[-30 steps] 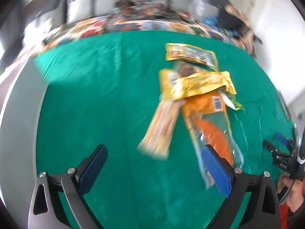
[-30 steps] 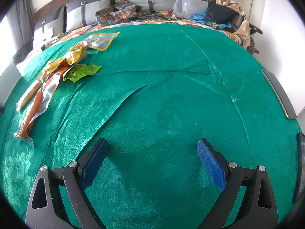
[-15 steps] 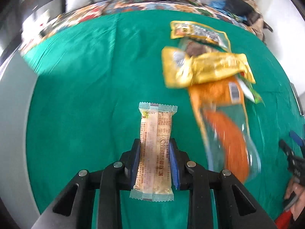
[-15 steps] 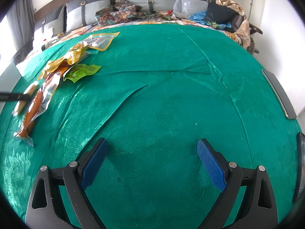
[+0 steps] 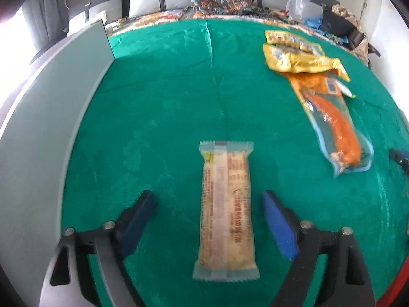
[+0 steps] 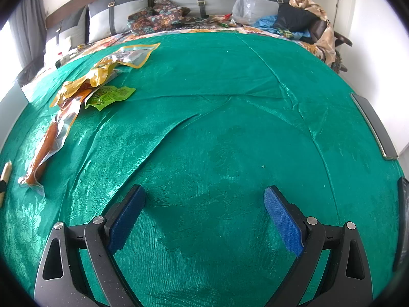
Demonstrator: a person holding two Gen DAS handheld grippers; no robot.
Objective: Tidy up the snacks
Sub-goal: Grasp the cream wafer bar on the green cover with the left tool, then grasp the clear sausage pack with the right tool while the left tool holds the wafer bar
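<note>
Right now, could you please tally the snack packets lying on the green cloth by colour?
Yellow packets: 2
Orange sausage packet: 1
Lime-green packet: 1
Pale beige bar: 1
Total: 5
The yellow ones overlap, so 2 is my best reading.
</note>
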